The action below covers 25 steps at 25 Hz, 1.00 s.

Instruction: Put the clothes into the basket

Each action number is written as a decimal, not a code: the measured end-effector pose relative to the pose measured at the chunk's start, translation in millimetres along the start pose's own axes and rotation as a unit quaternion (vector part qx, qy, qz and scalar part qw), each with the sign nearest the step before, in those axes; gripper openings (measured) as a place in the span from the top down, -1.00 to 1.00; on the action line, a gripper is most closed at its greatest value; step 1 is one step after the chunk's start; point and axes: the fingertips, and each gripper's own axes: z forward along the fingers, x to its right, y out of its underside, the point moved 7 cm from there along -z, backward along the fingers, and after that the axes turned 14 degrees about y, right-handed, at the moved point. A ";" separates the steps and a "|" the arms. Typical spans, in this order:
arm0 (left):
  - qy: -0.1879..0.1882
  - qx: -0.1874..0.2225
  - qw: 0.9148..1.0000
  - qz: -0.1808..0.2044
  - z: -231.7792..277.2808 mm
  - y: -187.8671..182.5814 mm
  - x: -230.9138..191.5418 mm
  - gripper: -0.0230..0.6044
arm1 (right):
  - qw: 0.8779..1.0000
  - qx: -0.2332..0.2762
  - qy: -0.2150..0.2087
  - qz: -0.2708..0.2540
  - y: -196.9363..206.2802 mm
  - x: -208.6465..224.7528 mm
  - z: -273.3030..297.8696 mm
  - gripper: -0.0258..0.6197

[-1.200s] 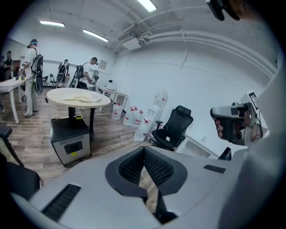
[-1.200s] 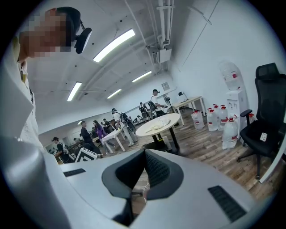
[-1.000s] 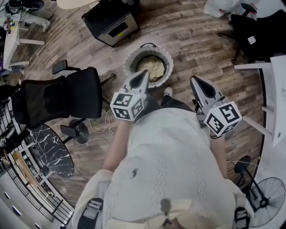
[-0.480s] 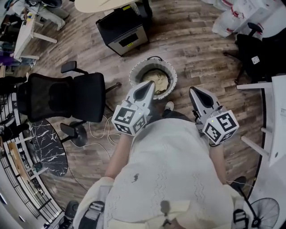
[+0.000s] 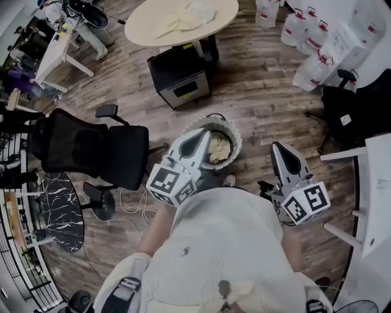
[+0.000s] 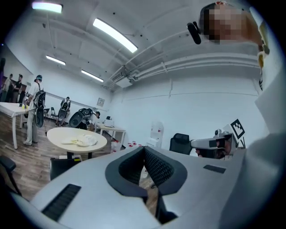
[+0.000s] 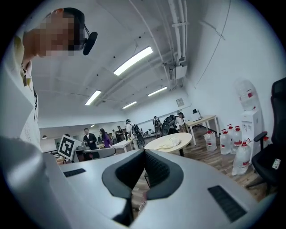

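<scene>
Both grippers have lifted away from the basket (image 5: 234, 136) at frame centre, where a beige garment (image 5: 220, 148) lies. The left gripper (image 5: 203, 137) and right gripper (image 5: 281, 150) have their fingers pressed together, empty. More clothes (image 5: 183, 18) wait on the round tabletop (image 5: 143, 27) at the top, likely next.

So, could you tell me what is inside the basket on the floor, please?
Crumpled beige clothing lies inside the basket. In the head view, the left tongs cover the basket's left half, so anything there or beneath the fabric cannot be seen.

Matt wood-plank floor (image 5: 263, 104), soft cloth clothes (image 5: 218, 148)
</scene>
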 end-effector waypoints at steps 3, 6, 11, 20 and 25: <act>-0.002 0.013 1.000 0.016 -5.3 -22.9 4.4 0.86 | 1.000 0.020 0.008 -0.002 -17.9 -3.8 -8.5 0.90; -0.004 0.019 0.999 0.027 -13.7 -34.6 7.1 0.86 | 0.999 0.033 0.011 -0.008 -28.5 -10.5 -15.1 0.90; -0.003 0.030 0.999 0.020 -29.7 -46.8 8.8 0.86 | 0.999 0.048 0.015 -0.005 -40.9 -25.1 -17.2 0.90; 0.008 0.034 0.999 -0.001 -33.1 -35.5 16.4 0.86 | 0.998 0.058 0.008 0.000 -38.0 -42.4 -17.5 0.90; 0.007 0.030 1.000 -0.004 -36.0 -31.8 13.0 0.86 | 0.999 0.052 0.005 -0.006 -34.6 -47.2 -13.9 0.90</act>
